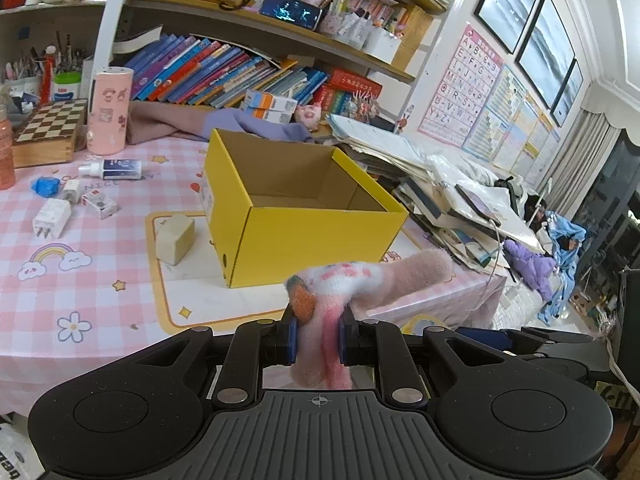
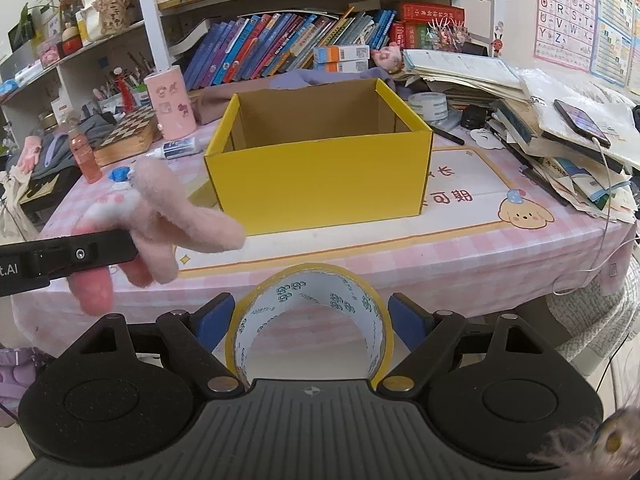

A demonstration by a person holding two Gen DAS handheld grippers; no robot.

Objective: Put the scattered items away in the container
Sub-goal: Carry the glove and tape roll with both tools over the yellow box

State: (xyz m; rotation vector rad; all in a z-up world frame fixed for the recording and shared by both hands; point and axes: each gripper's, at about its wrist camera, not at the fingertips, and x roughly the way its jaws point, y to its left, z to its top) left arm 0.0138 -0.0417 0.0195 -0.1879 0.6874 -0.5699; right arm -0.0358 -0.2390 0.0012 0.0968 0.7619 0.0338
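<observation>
While both tools sit in front of the near edge of the counter [image 2: 460,256], each carries one item. Left tool [image 1: 318,340]: clenched on a pink fuzzy glove [image 1: 340,292], blue pads pinching the fabric; glove fingers stick up and to the right above the jaws. From the right wrist view the same glove [image 2: 168,220] shows at left, held off the counter beside the yellow box's near-left corner. Right tool [image 2: 312,320]: grasping a roll of clear tape [image 2: 310,320], hole facing the camera, a blue pad at each side of the roll. Whether both pads press the roll, cannot tell exactly. Yellow box [image 1: 296,208] stands open on the pink checked cloth, nothing visible inside. Left of the box on the counter: beige block [image 1: 176,240], white charger [image 1: 52,222], small white bottle lying flat [image 1: 112,169], blue crumpled item [image 1: 46,186].
</observation>
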